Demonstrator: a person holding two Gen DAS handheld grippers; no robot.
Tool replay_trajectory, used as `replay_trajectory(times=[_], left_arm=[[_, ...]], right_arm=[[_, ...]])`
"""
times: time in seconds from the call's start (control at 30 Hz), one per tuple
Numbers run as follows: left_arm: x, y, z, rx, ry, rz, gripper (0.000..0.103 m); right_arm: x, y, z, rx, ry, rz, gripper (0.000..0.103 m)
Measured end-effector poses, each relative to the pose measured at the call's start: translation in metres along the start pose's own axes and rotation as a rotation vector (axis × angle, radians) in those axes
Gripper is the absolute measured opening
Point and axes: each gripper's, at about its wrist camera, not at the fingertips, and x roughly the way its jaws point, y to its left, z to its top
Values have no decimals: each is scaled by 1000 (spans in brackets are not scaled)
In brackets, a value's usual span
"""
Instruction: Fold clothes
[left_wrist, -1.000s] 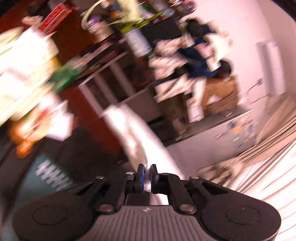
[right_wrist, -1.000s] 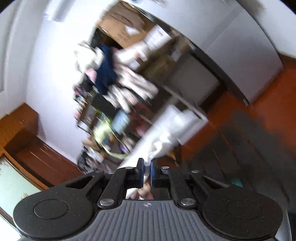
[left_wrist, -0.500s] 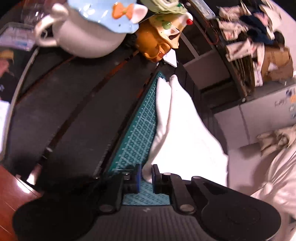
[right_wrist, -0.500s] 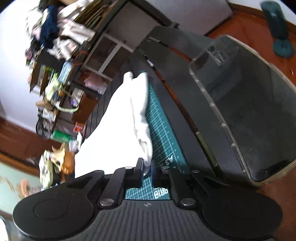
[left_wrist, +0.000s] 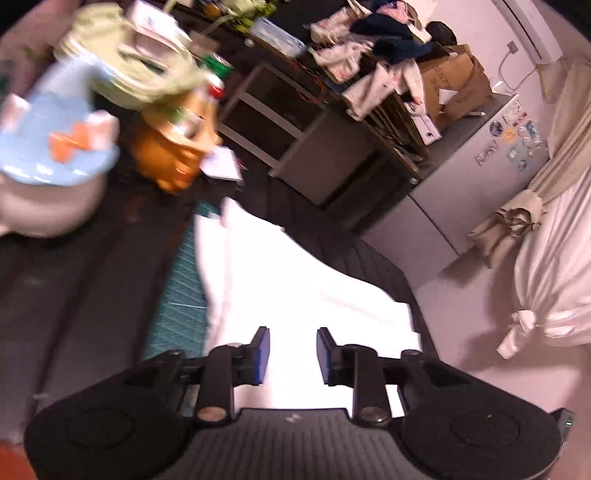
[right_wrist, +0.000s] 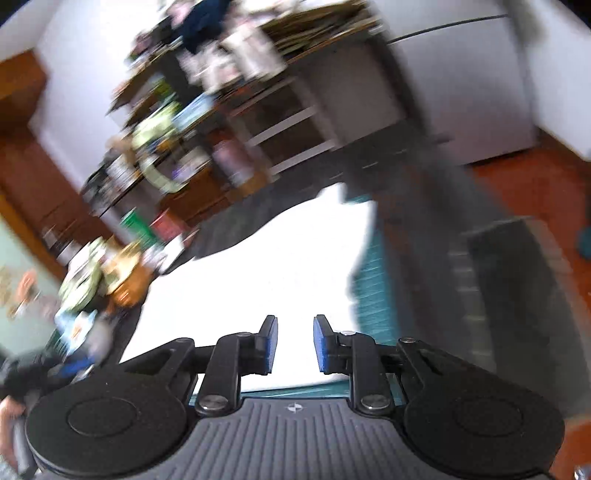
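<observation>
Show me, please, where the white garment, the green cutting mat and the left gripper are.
white garment (left_wrist: 295, 295): left wrist view, middle of the cloth.
green cutting mat (left_wrist: 181, 295): left wrist view, bare gridded strip beside the cloth.
left gripper (left_wrist: 291, 356): left wrist view, midway between fingertips.

No text can be read; the stickers on the fridge (left_wrist: 517, 144) are too small and blurred.
</observation>
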Motion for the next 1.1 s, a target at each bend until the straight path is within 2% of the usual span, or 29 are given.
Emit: replay_trajectory(times=[0.03, 0.07, 0.1, 0.13, 0.17, 0.23, 0.27, 0.33, 0.4, 0.43, 0.47, 0.5, 0.57, 0.63, 0.7, 0.73, 0.77, 0.8, 0.83, 0.87, 0.93, 1.0, 1.07, 1.1], left_arm=[[7, 6, -4, 13, 29, 42, 24], [14, 12, -8, 26, 58, 83, 13], [11, 18, -12, 33, 50, 84, 5], [9, 21, -13, 31, 53, 85, 1], [2, 28, -15, 16, 64, 78, 1], [-14, 34, -19, 4, 68, 85, 1], [-24, 32, -21, 19, 66, 115, 6], [-32, 20, -19, 70, 39, 172, 18], [-43, -7, -23, 151, -45, 128, 20], [-39, -25, -25, 191, -80, 101, 25], [-36, -34, -24, 216, -94, 89, 37], [-26, -55, -28, 303, -128, 60, 42], [1, -76, -34, 373, -112, 35, 43], [28, -92, -41, 414, -78, 14, 42], [49, -97, -47, 449, -46, 56, 41], [59, -99, -50, 466, -29, 78, 40], [68, -96, -55, 460, 15, 108, 41], [66, -94, -61, 475, -9, 105, 41], [62, -93, -67, 494, -5, 107, 41], [57, -92, -72, 511, -1, 108, 41], [48, -90, -73, 495, 8, 92, 40], [35, -86, -72, 437, -41, 38, 40], [30, -88, -68, 438, -100, 27, 42], [34, -90, -65, 450, -113, 45, 42]], right_arm=[[15, -3, -4, 23, 44, -17, 21], [20, -7, -8, 30, 66, -53, 21], [24, -11, -11, 37, 86, -89, 17], [21, -17, -14, 61, 82, -89, 6], [17, -23, -16, 84, 77, -88, 1], [6, -32, -21, 135, 81, -101, 2], [2, -24, -22, 114, 68, -116, 8], [-7, -10, -24, 71, 41, -148, 11], [-7, 18, -25, -20, 4, -157, 13], [-4, 39, -26, -88, -19, -150, 14], [0, 60, -27, -156, -42, -144, 16], [5, 81, -28, -224, -65, -137, 18], [38, 122, -38, -380, -49, -125, 18], [68, 139, -48, -438, -18, -135, 18], [81, 143, -58, -483, -7, -179, 18], [95, 144, -70, -521, 16, -236, 18], [100, 142, -72, -515, 45, -245, 19], [102, 137, -77, -502, 66, -247, 19], [100, 136, -80, -504, 55, -246, 19], [98, 139, -84, -529, 81, -244, 19], [90, 144, -84, -535, 116, -214, 19], [82, 147, -79, -506, 75, -187, 19], [73, 152, -77, -518, 8, -183, 19], [73, 154, -73, -540, -33, -179, 19]])
